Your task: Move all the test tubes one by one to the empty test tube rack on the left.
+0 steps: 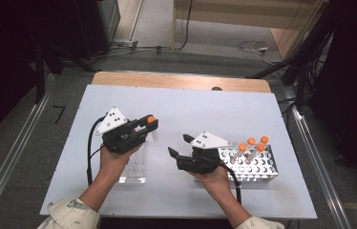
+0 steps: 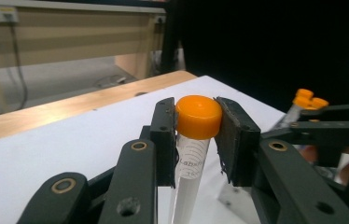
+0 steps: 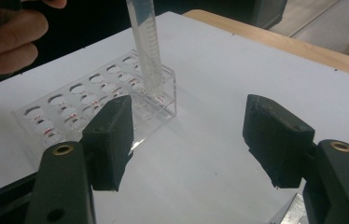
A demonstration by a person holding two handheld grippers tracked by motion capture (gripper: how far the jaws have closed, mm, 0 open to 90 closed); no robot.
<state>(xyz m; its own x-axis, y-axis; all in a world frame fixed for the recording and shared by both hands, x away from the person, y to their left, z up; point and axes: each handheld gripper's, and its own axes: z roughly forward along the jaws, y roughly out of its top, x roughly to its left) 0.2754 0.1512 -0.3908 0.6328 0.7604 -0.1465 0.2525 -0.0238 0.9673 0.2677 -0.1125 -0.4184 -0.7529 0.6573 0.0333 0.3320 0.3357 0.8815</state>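
Tube: the tube (image 2: pixel 192 161) is a clear, slim plastic cylinder with a bright orange screw cap (image 2: pixel 198 115) and faint printed lettering below the cap; the right gripper view shows graduation marks along its wall (image 3: pixel 145 42).
Tube position: it hangs upright from the left gripper (image 1: pixel 149 122), its lower end at the far corner of the clear rack (image 3: pixel 98 107); whether the tip sits inside a hole cannot be told.
Left gripper: the jaws are pressed against both sides of the orange cap, pinching the tube just at its top.
Right gripper: the right gripper (image 1: pixel 178 145) is held low over the bare sheet with its jaws spread wide and nothing between them.
Clear rack: a see-through block with rows of round holes, lying under the left hand (image 1: pixel 114 160).
Metal rack: the perforated metal rack (image 1: pixel 257 164) stands just beside the right hand and holds four more orange-capped tubes (image 1: pixel 252 149).
Edges: the white sheet (image 1: pixel 200 107) covers most of the table; a strip of bare wood (image 1: pixel 176 81) shows along the far edge.
Open room: a free stretch of sheet lies between the two racks and across the far half.
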